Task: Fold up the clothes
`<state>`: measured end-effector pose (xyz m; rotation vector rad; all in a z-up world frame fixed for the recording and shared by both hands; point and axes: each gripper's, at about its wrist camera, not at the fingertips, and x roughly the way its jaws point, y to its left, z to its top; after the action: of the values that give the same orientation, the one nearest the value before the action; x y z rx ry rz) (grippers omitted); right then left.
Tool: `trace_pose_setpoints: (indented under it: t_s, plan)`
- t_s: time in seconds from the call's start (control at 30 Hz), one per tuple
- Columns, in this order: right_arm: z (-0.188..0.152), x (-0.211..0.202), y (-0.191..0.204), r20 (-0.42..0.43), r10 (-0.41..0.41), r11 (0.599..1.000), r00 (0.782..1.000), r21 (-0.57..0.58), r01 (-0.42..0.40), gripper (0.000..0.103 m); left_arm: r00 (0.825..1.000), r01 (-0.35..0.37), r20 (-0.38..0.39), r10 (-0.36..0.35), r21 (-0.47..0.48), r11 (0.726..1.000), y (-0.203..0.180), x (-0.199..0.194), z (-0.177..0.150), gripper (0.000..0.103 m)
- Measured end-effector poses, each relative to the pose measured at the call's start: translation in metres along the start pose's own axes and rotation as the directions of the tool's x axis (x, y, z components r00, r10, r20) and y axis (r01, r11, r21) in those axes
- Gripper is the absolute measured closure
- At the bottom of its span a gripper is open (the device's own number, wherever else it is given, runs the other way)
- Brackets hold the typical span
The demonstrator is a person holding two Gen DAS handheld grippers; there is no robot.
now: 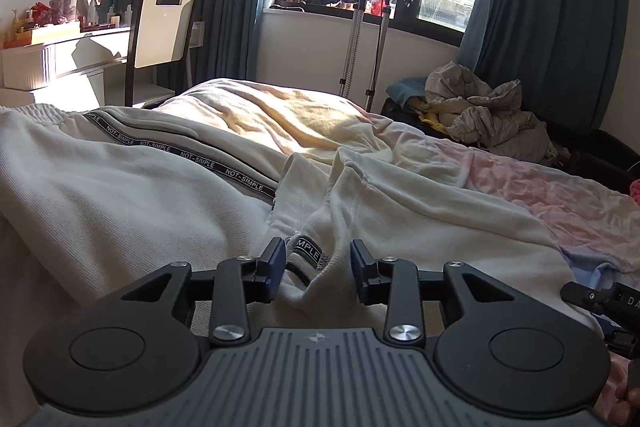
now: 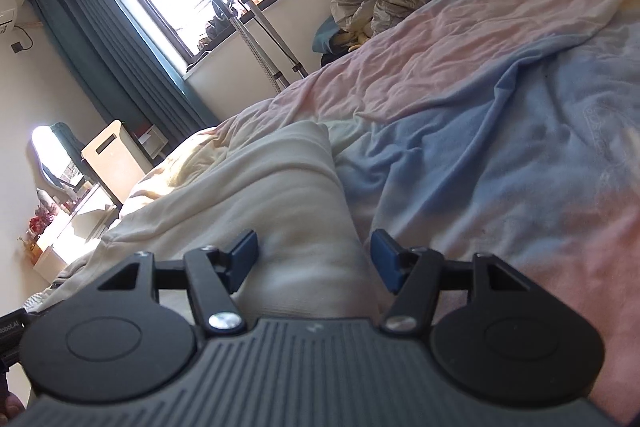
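Observation:
Cream trousers (image 1: 132,187) with a dark "NOT-SIMPLE" side stripe (image 1: 180,153) lie spread on the bed. My left gripper (image 1: 318,269) is open, its jaws either side of a bunched cuff end (image 1: 316,267) of a leg, not closed on it. In the right wrist view the same cream fabric (image 2: 280,195) runs between the jaws of my right gripper (image 2: 314,259), which is open and low over the leg's edge. The right gripper's body shows at the right edge of the left wrist view (image 1: 604,301).
The bed has a pastel pink, blue and yellow sheet (image 2: 480,115). A crumpled grey garment pile (image 1: 484,111) lies at the far side. A garment steamer stand (image 1: 362,27), window, teal curtains, a chair (image 1: 160,31) and a dressing table (image 1: 52,55) stand beyond.

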<state>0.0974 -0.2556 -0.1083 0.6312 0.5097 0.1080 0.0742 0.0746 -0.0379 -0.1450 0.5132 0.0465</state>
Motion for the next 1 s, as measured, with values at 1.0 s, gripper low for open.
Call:
trace_pose_setpoints:
  t_s: [1.0]
  plan:
    - [0.012, -0.001, -0.010, 0.044, 0.299, 0.915, 0.953, 0.270, -0.299, 0.026, 0.994, -0.043, -0.097, 0.042, -0.009, 0.999, 0.003, 0.027, -0.009, 0.061]
